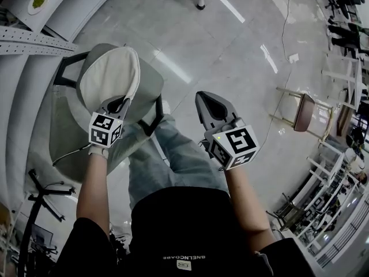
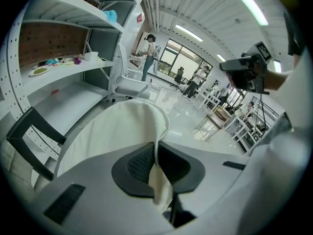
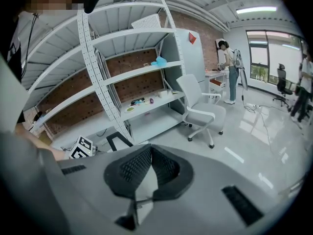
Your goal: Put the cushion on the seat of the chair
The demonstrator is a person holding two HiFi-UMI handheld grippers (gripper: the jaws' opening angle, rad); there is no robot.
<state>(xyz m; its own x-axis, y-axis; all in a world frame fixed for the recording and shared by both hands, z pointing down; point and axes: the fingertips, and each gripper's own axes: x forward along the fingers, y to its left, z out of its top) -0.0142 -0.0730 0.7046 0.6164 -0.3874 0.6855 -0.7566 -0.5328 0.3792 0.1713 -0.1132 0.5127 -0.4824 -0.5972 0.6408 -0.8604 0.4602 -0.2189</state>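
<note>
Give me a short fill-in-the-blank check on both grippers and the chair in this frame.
The left gripper pinches the cream fabric cushion by its ___.
The right gripper, jaws together, holds ___.
The grey upholstered chair has ___ armrests.
Missing words: edge; nothing; black.
</note>
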